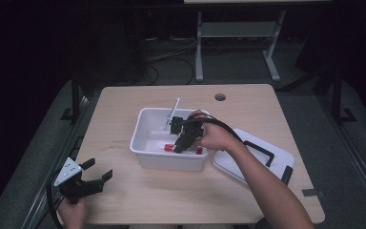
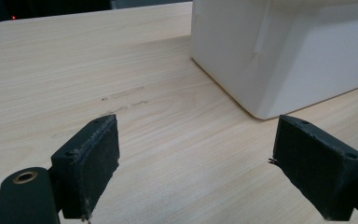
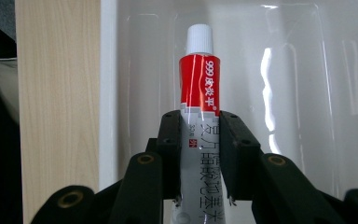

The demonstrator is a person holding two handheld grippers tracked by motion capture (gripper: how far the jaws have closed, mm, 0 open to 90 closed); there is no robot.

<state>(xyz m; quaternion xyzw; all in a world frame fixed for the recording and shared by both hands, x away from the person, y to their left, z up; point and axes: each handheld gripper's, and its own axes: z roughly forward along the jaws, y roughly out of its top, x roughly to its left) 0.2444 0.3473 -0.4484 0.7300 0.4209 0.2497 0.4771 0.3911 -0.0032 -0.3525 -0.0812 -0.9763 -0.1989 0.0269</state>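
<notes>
the right tool point(image 3: 199, 154) is closed on a red and white ointment tube point(image 3: 199, 93), its two black jaws pressing the tube's flat sides about halfway along, so the white cap and the red band stick out beyond the jaw tips toward the top of the right gripper view. gripping across the flat body likely keeps the soft tube from twisting or slipping. in the high view the right tool point(image 1: 185, 138) sits at the middle of the frame, reaching down into the white bin point(image 1: 145, 160), and the tube point(image 1: 170, 147) shows as a bit of red low inside it, above the bin's floor as far as i can tell.

the bin's lid point(image 1: 228, 164) lies on the worktop point(image 1: 124, 200) just right of the bin, off so the inside is reachable.

the left tool point(image 1: 83, 183) rests at the lower left of the high view, jaws wide apart and holding nothing, well apart from the bin, probably parked out of the way.
</notes>
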